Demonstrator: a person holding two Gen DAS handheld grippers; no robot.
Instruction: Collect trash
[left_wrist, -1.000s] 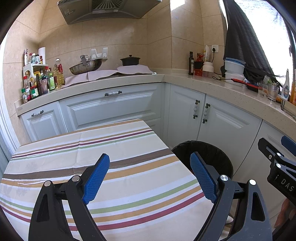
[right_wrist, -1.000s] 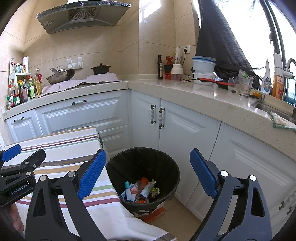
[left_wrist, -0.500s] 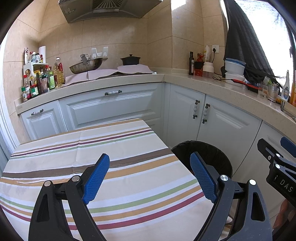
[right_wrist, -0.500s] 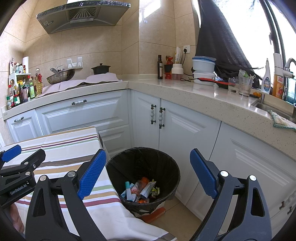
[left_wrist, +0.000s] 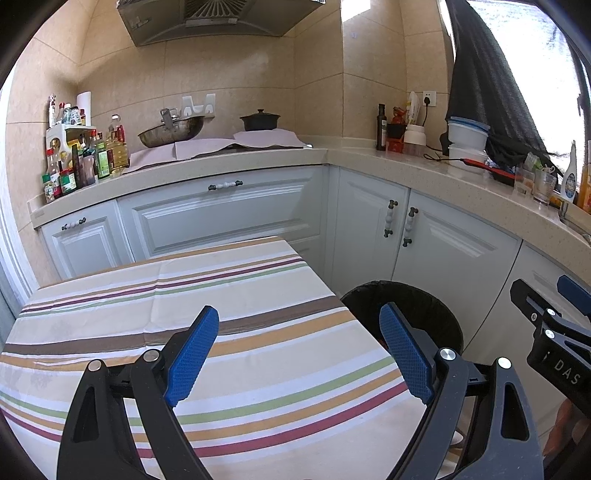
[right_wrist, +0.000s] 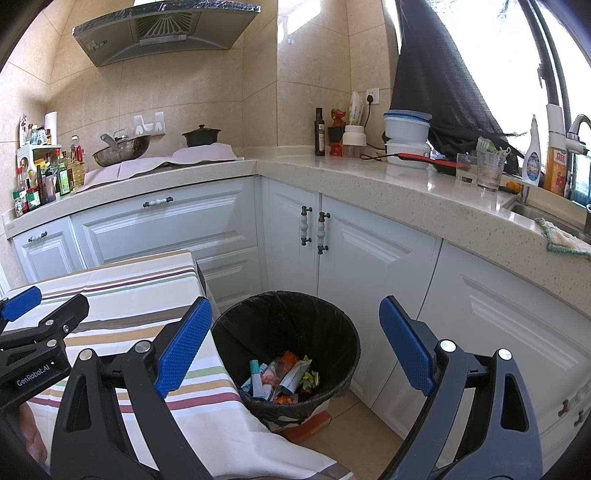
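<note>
Left wrist view: your left gripper (left_wrist: 299, 354) hangs over the striped cloth (left_wrist: 207, 306) with its two blue pads (left_wrist: 192, 350) spread wide and nothing between them. No trash shows on the cloth. One bin (left_wrist: 417, 306) stands at 3 o'clock of the table, just beside its edge, partly hidden by the right pad. Your right gripper (left_wrist: 554, 306) pokes in at 3 o'clock of the frame.

From the right wrist view, that gripper (right_wrist: 295, 343) hovers above the bin (right_wrist: 332, 328), and its two pads (right_wrist: 404, 350) are likewise spread and hold nothing. One black liner fills the bin, and the trash (right_wrist: 280, 376) lies in a small heap at the bottom: wrappers, a tube and orange scraps, too jumbled to count. An orange item (right_wrist: 306, 424) sits under the bin at 6 o'clock; what it is I cannot tell.

On the counter (right_wrist: 369, 173) at 12 o'clock you have one wok (right_wrist: 122, 147), one black pot (right_wrist: 201, 134), one dark bottle (right_wrist: 319, 133) and two stacked white tubs (right_wrist: 406, 140). At 2 o'clock stand two glasses (right_wrist: 489, 170). A cluster of condiment bottles (right_wrist: 48, 177) crowds 9 o'clock, too many and too small to count.
</note>
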